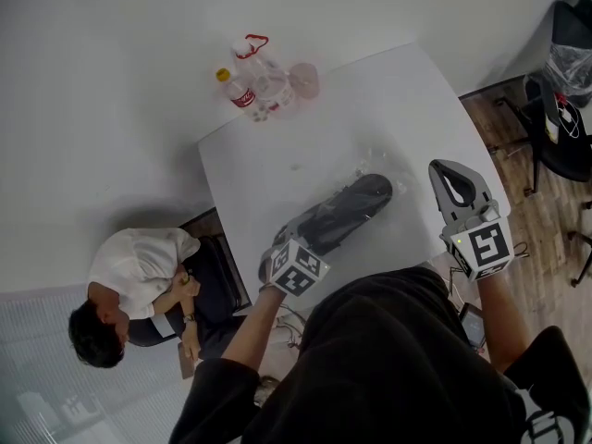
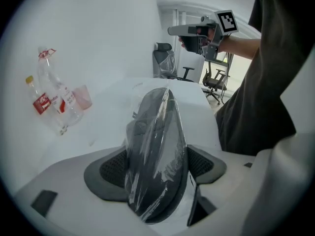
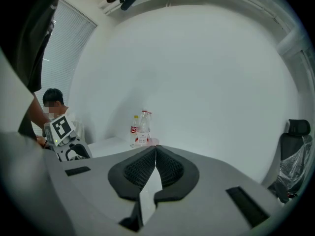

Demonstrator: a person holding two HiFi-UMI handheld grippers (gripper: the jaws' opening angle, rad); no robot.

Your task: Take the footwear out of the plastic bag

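The footwear point(image 2: 157, 146) is a dark shoe, black or deep charcoal, wrapped in a thin clear plastic bag point(image 2: 135, 181). The film is creased and streaked with pale glare.

The shoe is gripped between the jaws of the left hand-held gripper point(image 1: 307, 231), which are closed partway onto it. The dark ribbed pads point(image 2: 112, 167) are pressed against the film on either side. The shoe is thereby stood on edge, and its long body runs straight ahead of that gripper. In the head view its far end appears to rest on the white bench point(image 1: 268, 169), with a little loose film spread just beyond it.

The right hand-held gripper point(image 1: 450, 176) is held to the right of the left one, well apart from the shoe. Its jaws are brought fully together and nothing is caught between them. From the left gripper view it is seen raised in the air, beyond the shoe and to the right.

Farther ahead of the left hand-held gripper and to its left, two clear bottles point(image 1: 252, 83) are stood at the far edge of the bench. One has a red label and a yellow cap, and the other is taller with red at its neck. A pink cup point(image 1: 303, 80) is set just beside them.

Off the bench, to the left of the left hand-held gripper, a seated person point(image 1: 139, 276) in a white shirt can be seen. An office chair point(image 1: 566, 132) is placed far to the right of the right one.
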